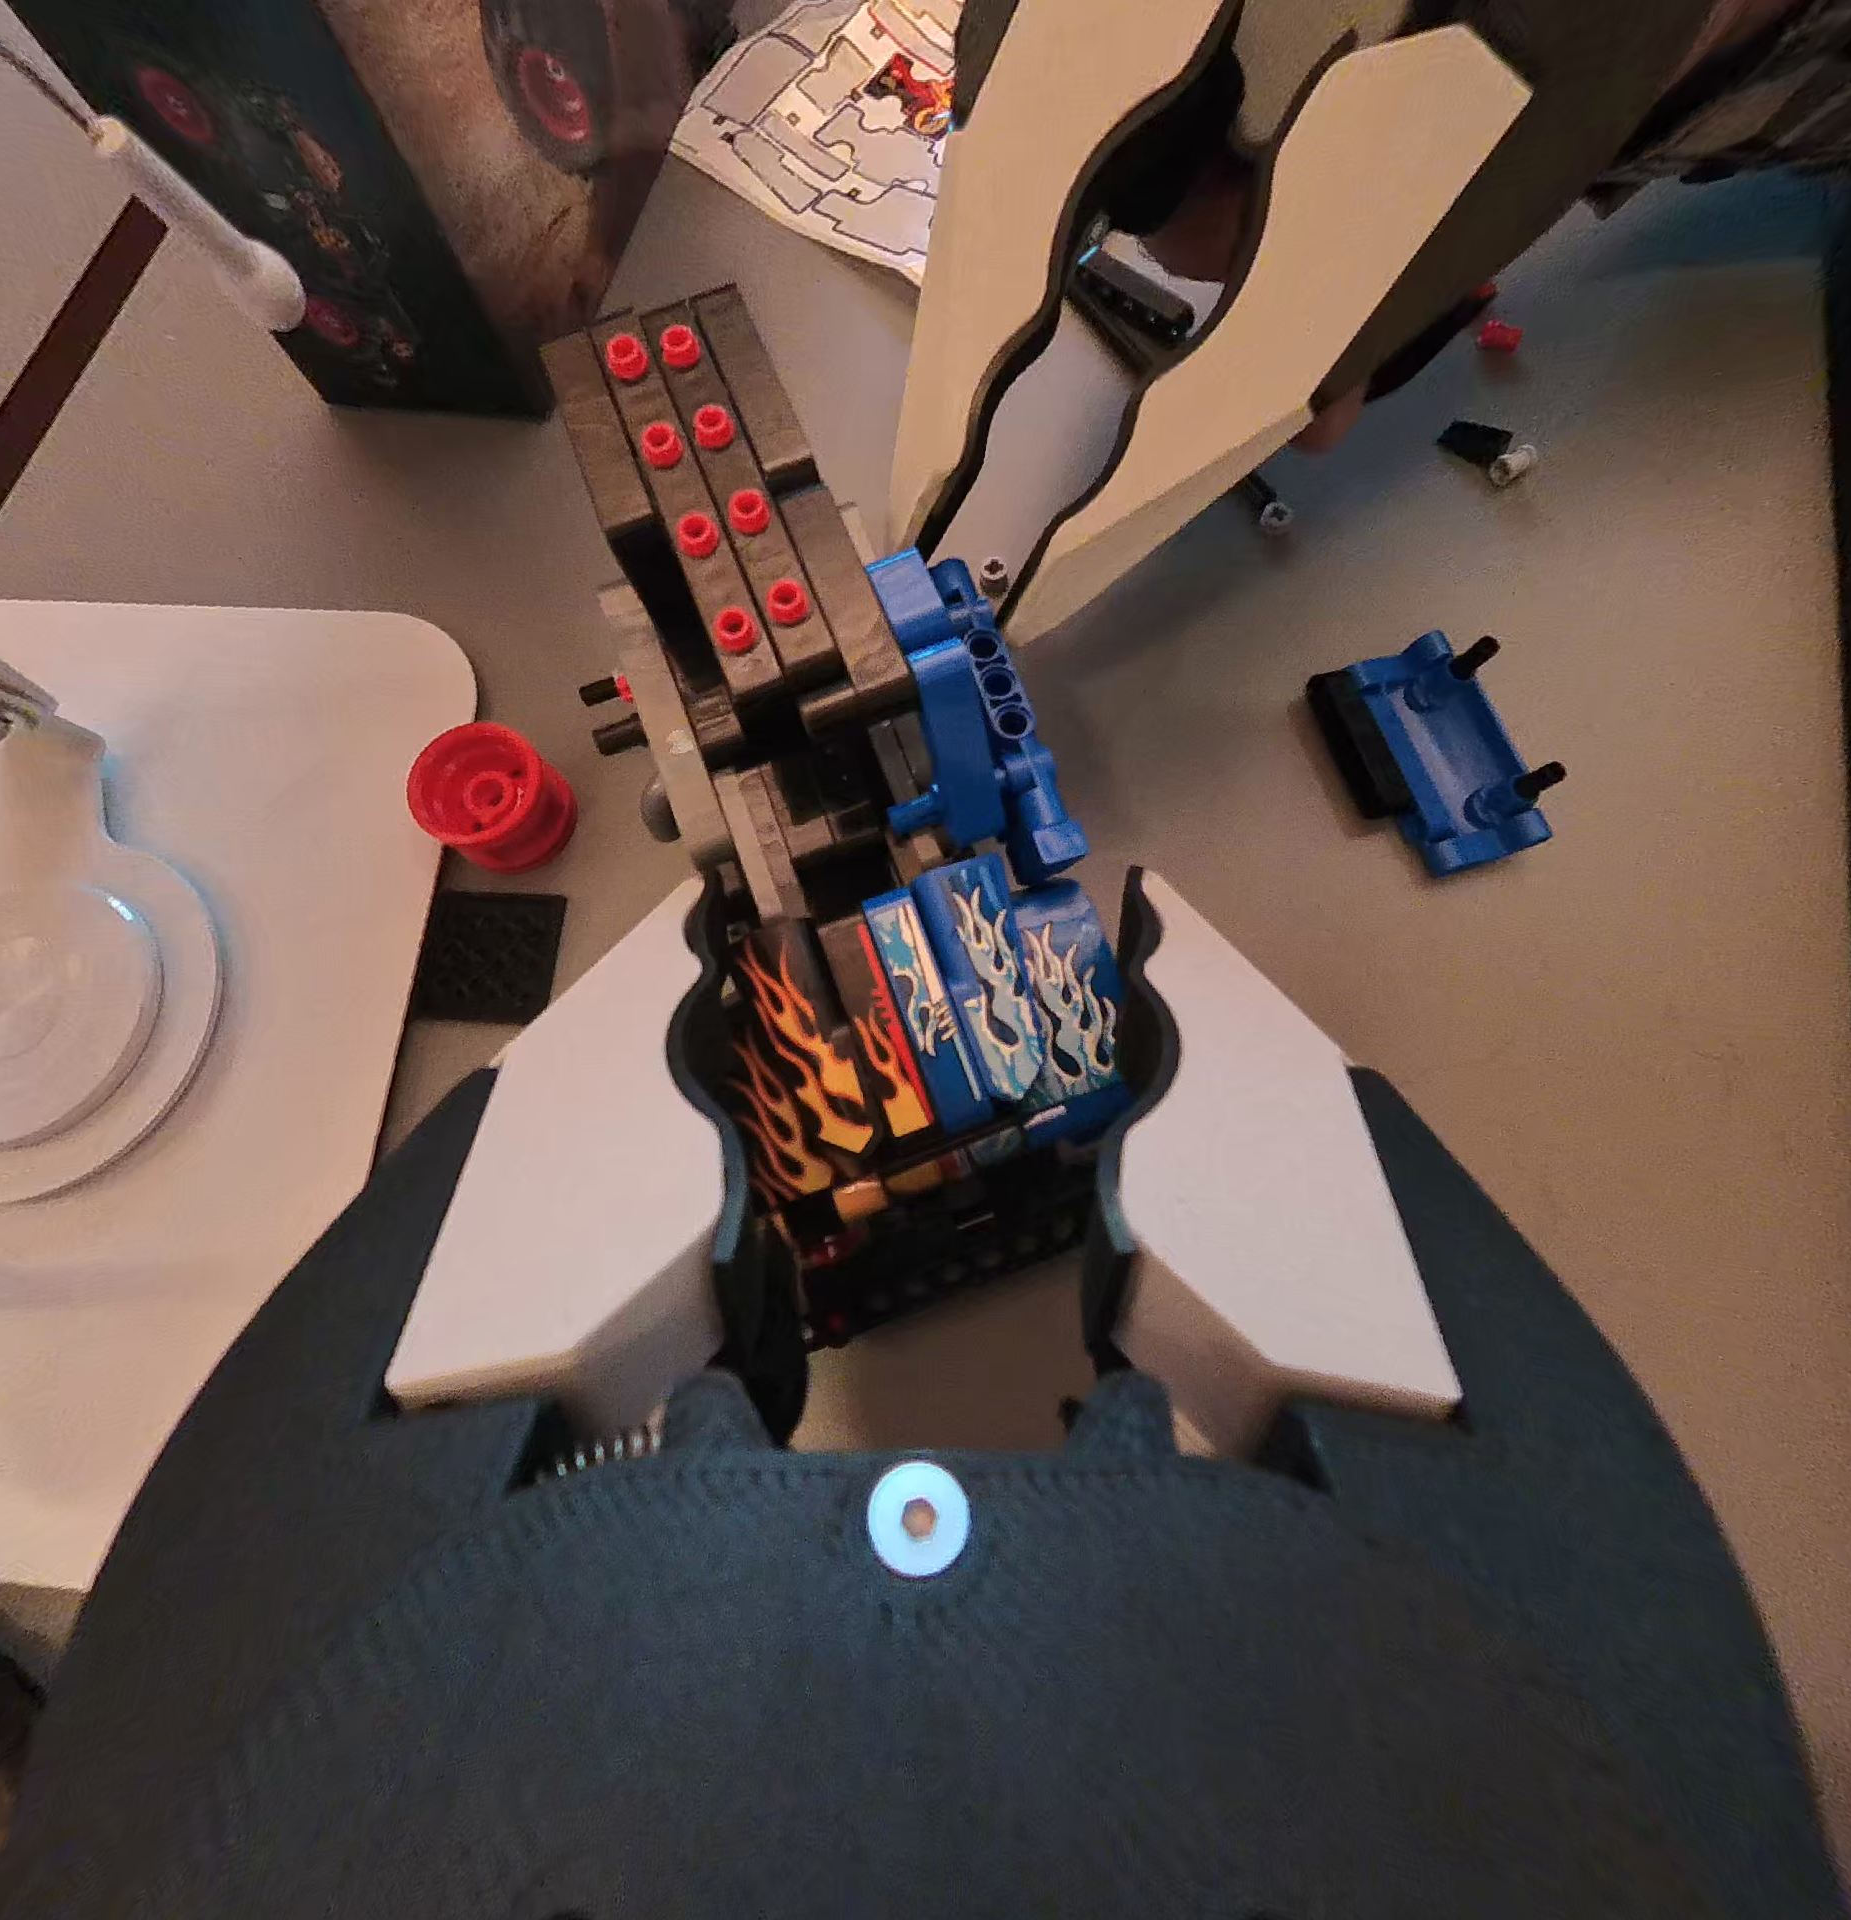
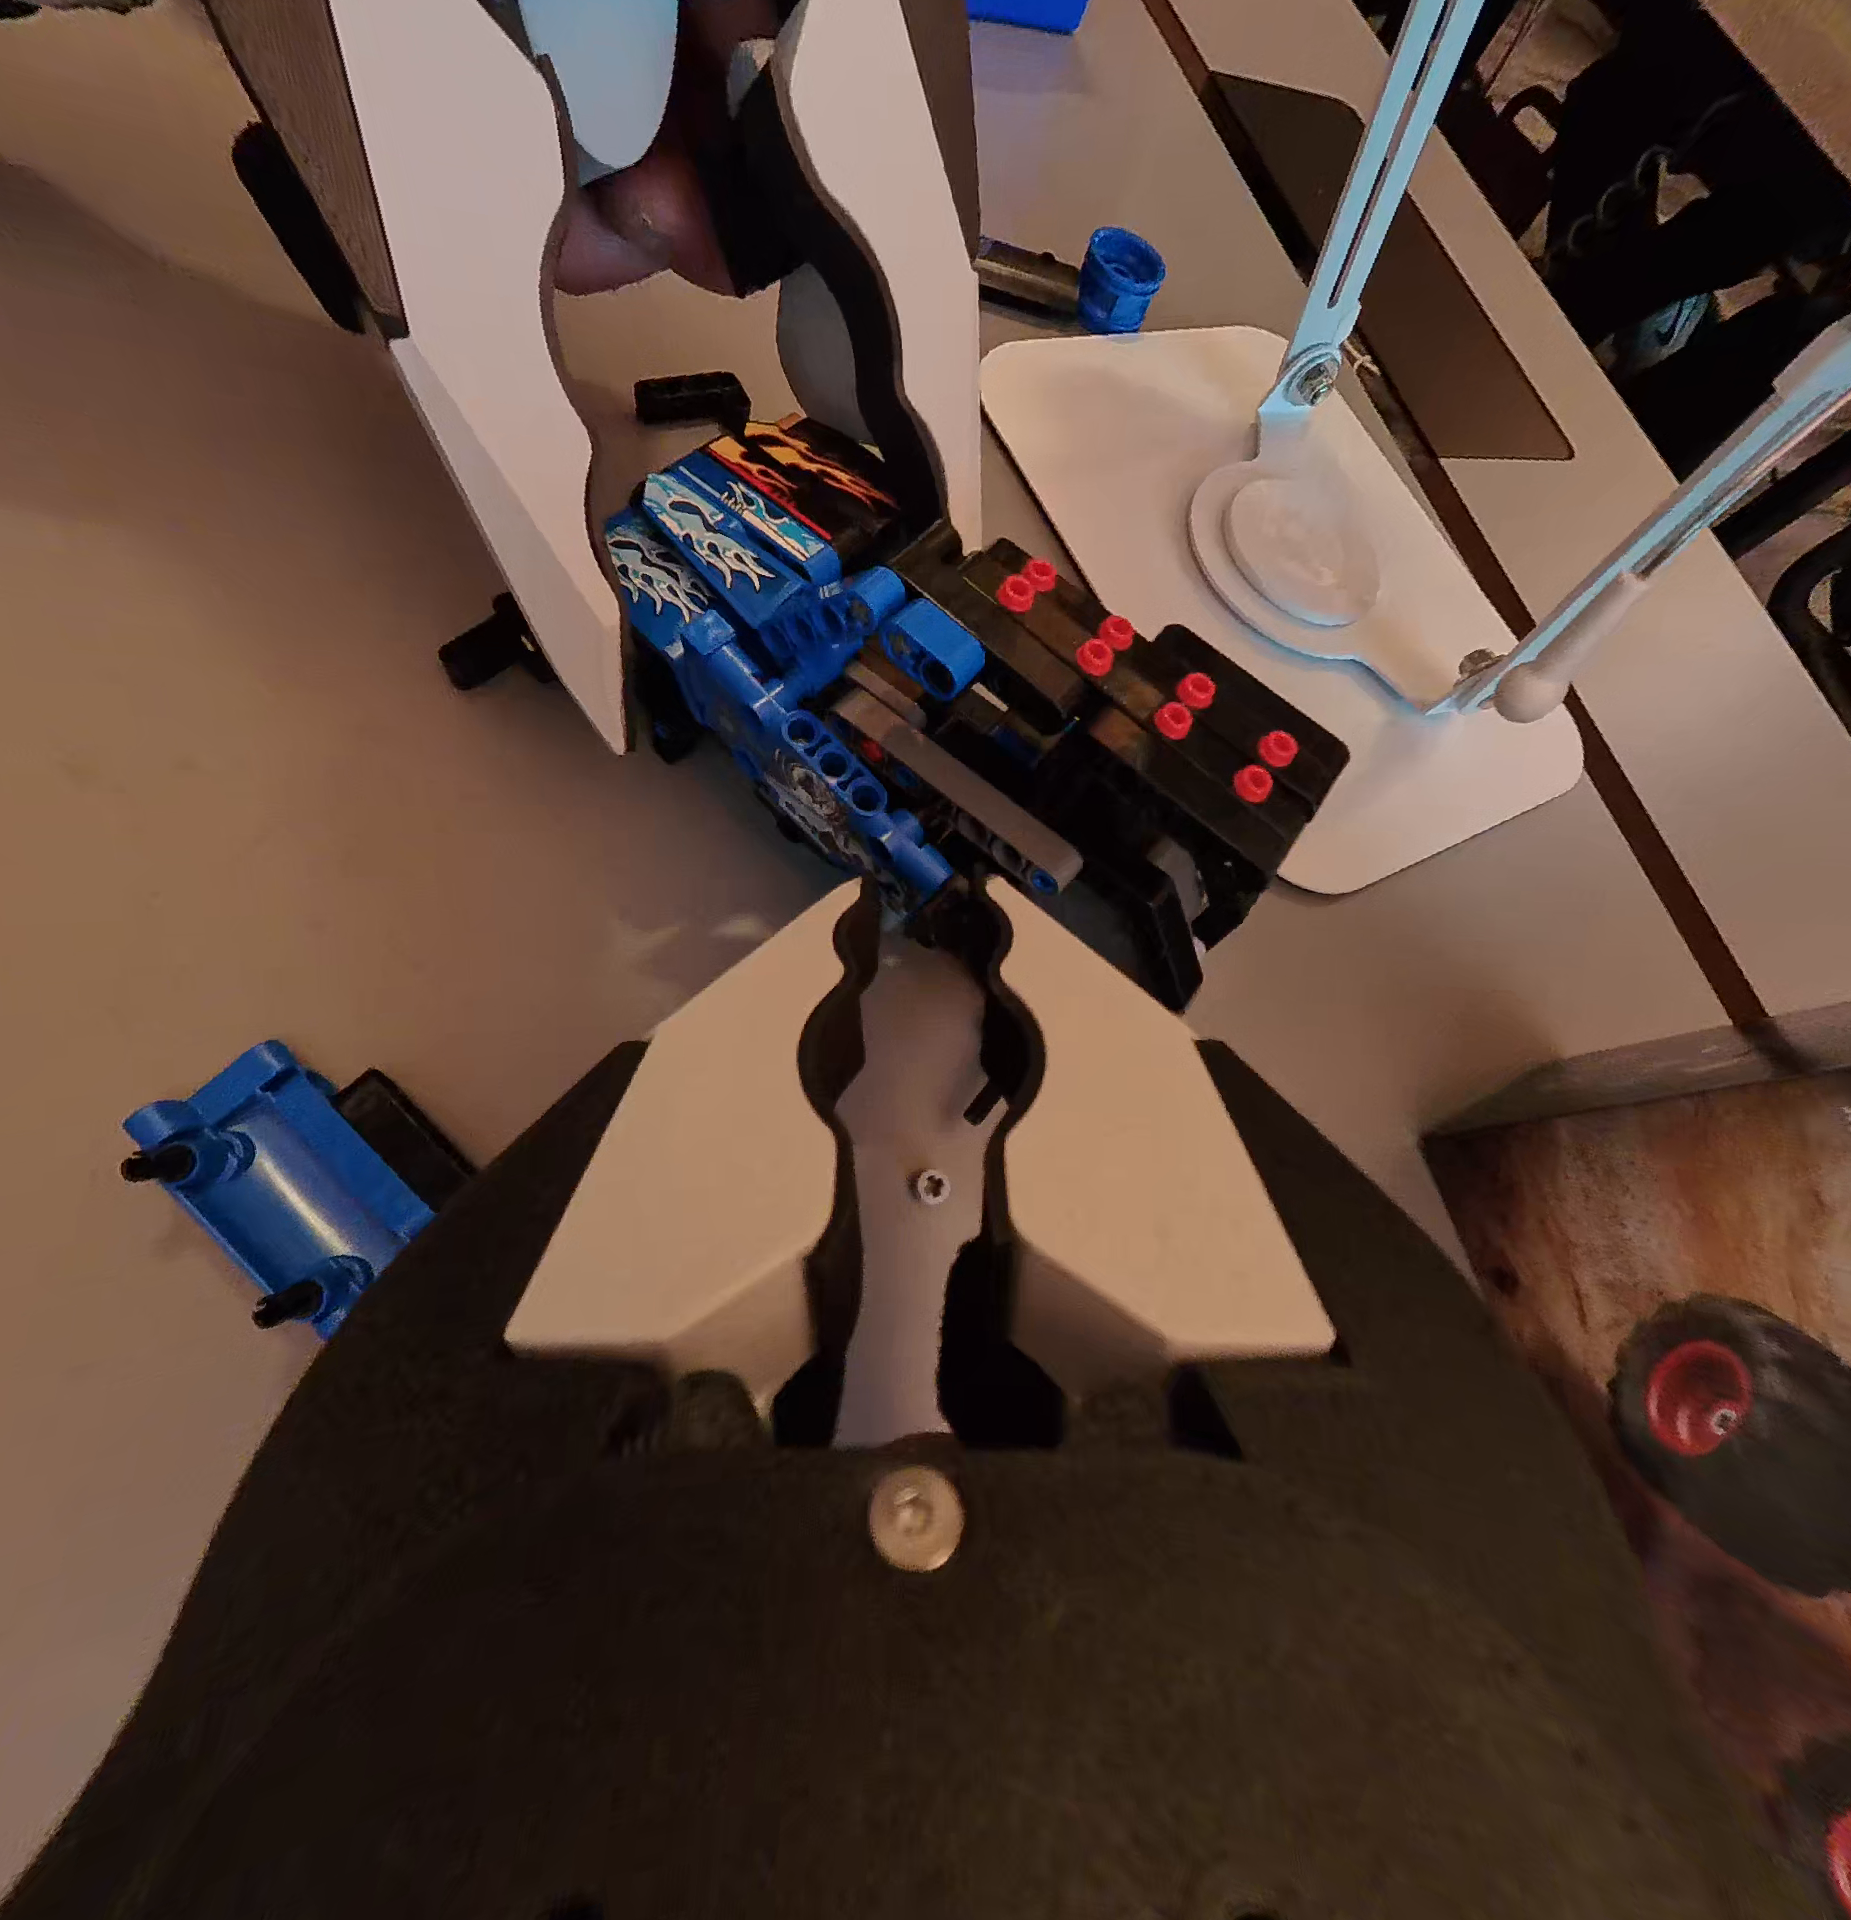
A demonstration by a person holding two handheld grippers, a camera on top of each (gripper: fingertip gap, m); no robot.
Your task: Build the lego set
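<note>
In the left wrist view, the left gripper point(image 1: 926, 1039) squeezes the lego truck body point(image 1: 796, 727) at its flame-sticker end. Its two fingers press on each side of the flame panels, orange on one side and blue on the other. The truck body sticks out away from the camera, with two rows of red pins point(image 1: 708, 488) on its black top. Past the truck body, the right gripper point(image 1: 978, 603) comes in with its tips at the blue side frame point(image 1: 988, 727). A red wheel hub point(image 1: 492, 795) lies left of the truck body, next to a white lamp base point(image 1: 277, 727). A small blue and black block point(image 1: 1435, 753) with black pins lies well to the right of the truck body. The set's box point(image 1: 308, 187) and the paper instructions point(image 1: 827, 135) lie behind the truck body.

In the right wrist view, the right gripper point(image 2: 926, 914) has its fingers nearly pressed together. The tips touch a dark bit at the low corner of the truck body point(image 2: 952, 707). I cannot tell for sure if they pinch a small pin there. The left gripper point(image 2: 786, 582) holds the flame end, at the far side. The blue and black block point(image 2: 277, 1184) lies on the table point(image 2: 225, 779), to the left and nearer the camera than the truck body.

I think the step in hand is fixing a small part into the blue side. Next, the left gripper should hold tight while the right one pushes straight in.
</note>
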